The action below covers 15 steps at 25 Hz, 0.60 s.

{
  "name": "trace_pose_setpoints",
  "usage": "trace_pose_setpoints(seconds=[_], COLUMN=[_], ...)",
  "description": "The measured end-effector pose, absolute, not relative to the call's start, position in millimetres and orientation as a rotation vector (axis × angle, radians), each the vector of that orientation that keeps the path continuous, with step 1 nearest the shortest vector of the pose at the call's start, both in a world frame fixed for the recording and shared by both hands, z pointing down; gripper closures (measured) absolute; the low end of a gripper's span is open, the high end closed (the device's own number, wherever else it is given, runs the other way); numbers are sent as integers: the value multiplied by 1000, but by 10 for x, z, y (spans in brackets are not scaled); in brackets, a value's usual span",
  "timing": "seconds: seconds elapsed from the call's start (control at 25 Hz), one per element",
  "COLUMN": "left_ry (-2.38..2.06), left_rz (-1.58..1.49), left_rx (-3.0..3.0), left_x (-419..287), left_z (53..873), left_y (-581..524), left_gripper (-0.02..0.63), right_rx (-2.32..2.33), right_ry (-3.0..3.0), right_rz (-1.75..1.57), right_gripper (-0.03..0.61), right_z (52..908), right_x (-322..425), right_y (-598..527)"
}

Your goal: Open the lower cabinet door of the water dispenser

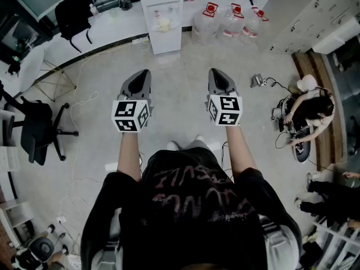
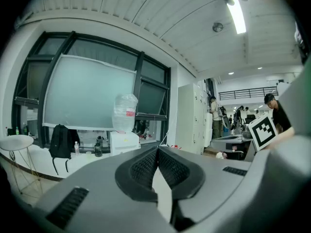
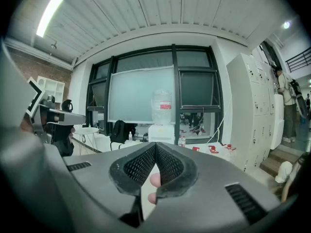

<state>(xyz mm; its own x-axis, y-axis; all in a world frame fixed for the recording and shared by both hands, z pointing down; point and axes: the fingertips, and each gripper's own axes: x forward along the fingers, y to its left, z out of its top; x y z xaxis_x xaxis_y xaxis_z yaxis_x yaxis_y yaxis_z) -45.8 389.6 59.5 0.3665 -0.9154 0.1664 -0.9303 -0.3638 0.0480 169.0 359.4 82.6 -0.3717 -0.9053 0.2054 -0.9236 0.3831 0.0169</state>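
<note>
The white water dispenser [image 1: 161,16] stands against the far wall, several steps ahead of me, with a clear bottle on top. Its lower cabinet door [image 1: 164,40] lies flush with the body. Both grippers are held out level in front of me, far short of it. My left gripper [image 1: 144,73] is shut and holds nothing. My right gripper [image 1: 216,72] is also shut and holds nothing. In the left gripper view the dispenser [image 2: 124,141] shows just left of the closed jaw tips [image 2: 157,148]. In the right gripper view the dispenser [image 3: 161,132] stands straight beyond the closed tips [image 3: 156,144].
Three water jugs [image 1: 230,21] with red caps stand on the floor right of the dispenser. A black backpack [image 1: 76,10] leans on the ledge at its left. An office chair [image 1: 34,128] is at far left. A person [image 1: 309,108] crouches at right among cables, by white lockers [image 1: 306,21].
</note>
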Motion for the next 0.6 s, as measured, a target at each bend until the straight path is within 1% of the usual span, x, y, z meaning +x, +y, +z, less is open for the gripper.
trace_pose_setpoints(seconds=[0.6], left_ry=[-1667], left_rz=[175], left_rx=[2477], left_x=[-481], left_z=[690], left_y=[3915], left_gripper=[601], right_rx=[1637], right_ry=[-2466], right_rz=[135], right_gripper=[565], right_z=[849], right_x=[1624], right_y=[3637])
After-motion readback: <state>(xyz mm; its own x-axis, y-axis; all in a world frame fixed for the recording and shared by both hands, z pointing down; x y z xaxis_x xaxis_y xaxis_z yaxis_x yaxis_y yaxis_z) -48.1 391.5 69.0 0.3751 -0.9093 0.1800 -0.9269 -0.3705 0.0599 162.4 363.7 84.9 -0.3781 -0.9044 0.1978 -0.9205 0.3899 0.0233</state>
